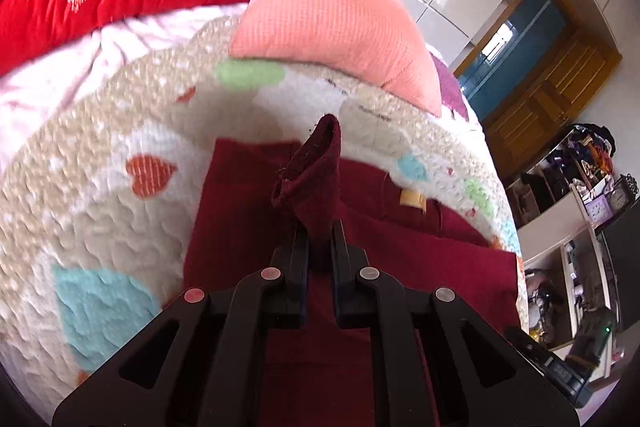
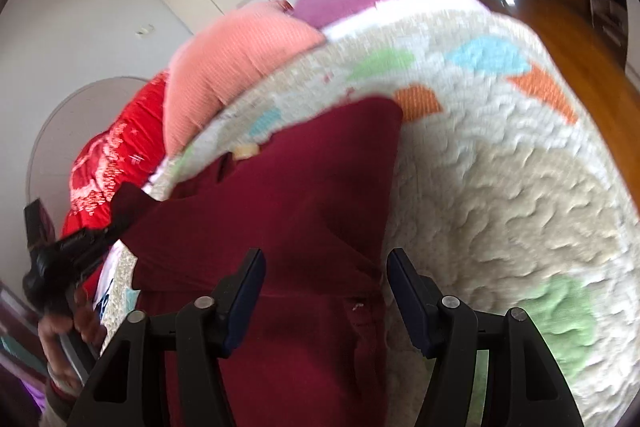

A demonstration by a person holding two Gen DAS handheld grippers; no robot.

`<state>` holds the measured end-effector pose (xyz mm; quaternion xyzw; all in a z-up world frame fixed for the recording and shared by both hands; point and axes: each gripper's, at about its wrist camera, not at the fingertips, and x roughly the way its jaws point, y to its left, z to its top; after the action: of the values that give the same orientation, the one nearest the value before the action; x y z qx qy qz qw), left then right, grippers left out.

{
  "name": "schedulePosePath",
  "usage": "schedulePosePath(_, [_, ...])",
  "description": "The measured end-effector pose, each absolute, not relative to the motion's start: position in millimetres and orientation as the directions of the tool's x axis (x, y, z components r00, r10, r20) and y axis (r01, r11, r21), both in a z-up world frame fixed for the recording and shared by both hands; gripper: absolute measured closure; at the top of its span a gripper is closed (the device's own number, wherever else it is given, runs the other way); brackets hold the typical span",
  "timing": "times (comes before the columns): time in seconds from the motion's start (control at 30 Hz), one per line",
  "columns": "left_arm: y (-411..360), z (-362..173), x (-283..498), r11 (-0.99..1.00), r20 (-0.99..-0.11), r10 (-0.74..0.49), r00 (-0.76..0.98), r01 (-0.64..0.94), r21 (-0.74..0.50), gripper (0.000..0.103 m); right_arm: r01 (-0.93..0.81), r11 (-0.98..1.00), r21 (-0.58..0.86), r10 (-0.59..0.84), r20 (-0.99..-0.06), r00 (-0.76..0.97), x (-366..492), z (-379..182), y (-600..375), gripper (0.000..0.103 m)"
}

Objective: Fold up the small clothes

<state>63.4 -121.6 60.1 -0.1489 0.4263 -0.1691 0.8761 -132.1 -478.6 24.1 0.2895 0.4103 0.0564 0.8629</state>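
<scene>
Dark red garment point(image 1: 248, 227) lay spread on the fluffy blanket point(image 1: 100, 195), left gripper point(image 1: 320, 231) pinched a lifted corner of it, right gripper point(image 2: 326, 267) hung over its near part, jaws wide apart, pink pillow point(image 1: 332, 23) far behind
</scene>
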Motion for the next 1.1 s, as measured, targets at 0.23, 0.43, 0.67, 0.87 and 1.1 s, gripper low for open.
schedulePosePath(0.23, [-127.3,54.6,34.0,0.889,-0.681,-0.447,0.580,0.207,-0.408,0.096,0.139,0.909,0.392,0.199,-0.704,0.682,-150.5,32.1,-487.9,0.086])
schedulePosePath(0.43, [-109.2,17.3,43.5,0.880,-0.735,-0.455,0.503,0.128,-0.457,0.095,0.224,0.822,0.524,0.246,-0.681,0.689,-158.1,27.2,-517.1,0.063])
schedulePosePath(0.67, [-109.7,22.9,37.5,0.886,-0.732,-0.448,0.513,0.143,-0.442,0.095,0.235,0.823,0.517,0.259,-0.711,0.654,-104.0,30.1,-516.2,0.038])
schedulePosePath(0.87, [-100.4,29.1,30.6,0.876,-0.729,-0.471,0.497,0.167,-0.453,0.085,0.234,0.930,0.283,0.068,-0.759,0.648,-91.1,34.6,-501.4,0.087])
schedulePosePath(1.1, [-83.1,57.3,19.1,0.917,-0.716,-0.381,0.585,0.139,-0.374,0.075,0.330,0.876,0.351,0.038,-0.733,0.680,-118.6,46.8,-526.5,0.065])
